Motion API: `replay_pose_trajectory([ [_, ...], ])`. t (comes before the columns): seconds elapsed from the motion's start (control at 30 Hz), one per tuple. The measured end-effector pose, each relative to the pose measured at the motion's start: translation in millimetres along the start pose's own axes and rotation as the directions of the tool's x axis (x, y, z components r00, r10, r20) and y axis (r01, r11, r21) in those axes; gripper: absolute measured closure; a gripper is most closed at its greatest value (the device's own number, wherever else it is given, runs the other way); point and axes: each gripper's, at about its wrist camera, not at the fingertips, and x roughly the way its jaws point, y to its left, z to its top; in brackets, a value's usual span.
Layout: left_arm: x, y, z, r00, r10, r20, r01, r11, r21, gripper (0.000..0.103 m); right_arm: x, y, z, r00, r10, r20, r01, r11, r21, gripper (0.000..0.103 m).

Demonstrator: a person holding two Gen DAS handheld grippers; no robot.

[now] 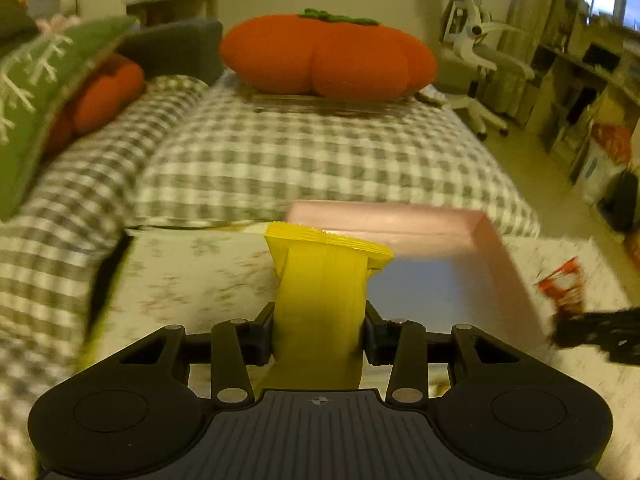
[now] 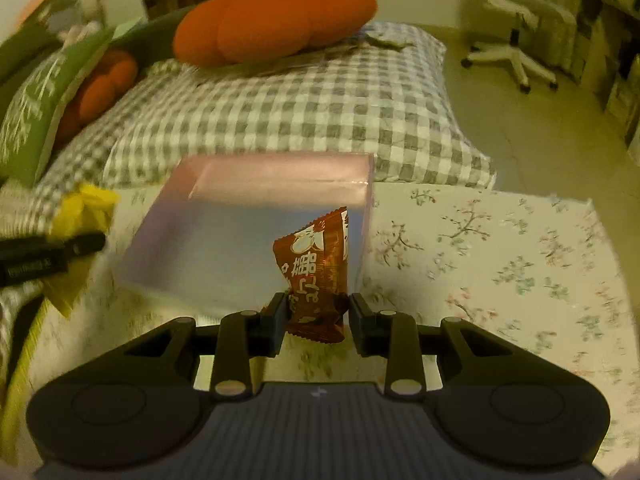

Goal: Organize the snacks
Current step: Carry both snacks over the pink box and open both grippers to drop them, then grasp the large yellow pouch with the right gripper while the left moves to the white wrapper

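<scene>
Two snack packets are each pinched in a gripper near the shallow pink rectangular box [image 2: 256,216] on the floral cloth [image 2: 500,264]. Left gripper [image 1: 319,334] is clamped on a yellow crimped-end wrapper [image 1: 324,280], held upright at the box's near-left side. Right gripper [image 2: 316,322] squeezes a brown-red foil packet [image 2: 318,276] with white characters, upright before the box's near-right corner.
</scene>
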Motion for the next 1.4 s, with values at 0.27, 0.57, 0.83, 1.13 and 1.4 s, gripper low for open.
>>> replay_pose_trajectory([
  [0.27,51,1,-3,1.0,0.014,0.001,-0.014,0.999,-0.029,0.064,47,-3,3,0.999,0.029,-0.022,-0.027,0.998,0.054,0.073],
  [0.57,49,6,-6,1.0,0.019,0.003,-0.018,0.998,-0.066,0.037,40,-6,-6,1.0,0.031,-0.002,-0.031,0.994,0.109,0.049],
  [0.83,-22,14,7,0.999,0.046,0.007,-0.045,0.99,-0.131,0.018,-27,5,0,0.998,-0.029,0.052,0.025,0.996,0.085,0.034],
  [1.13,-89,8,-41,0.991,0.001,-0.136,-0.025,0.984,-0.176,0.016,-67,37,-35,0.993,0.015,-0.12,-0.007,0.998,0.064,0.026],
  [1.4,-90,28,-93,0.972,-0.028,-0.233,-0.037,0.962,-0.271,0.016,-68,51,-69,0.974,0.016,-0.226,-0.011,1.0,0.023,0.026],
])
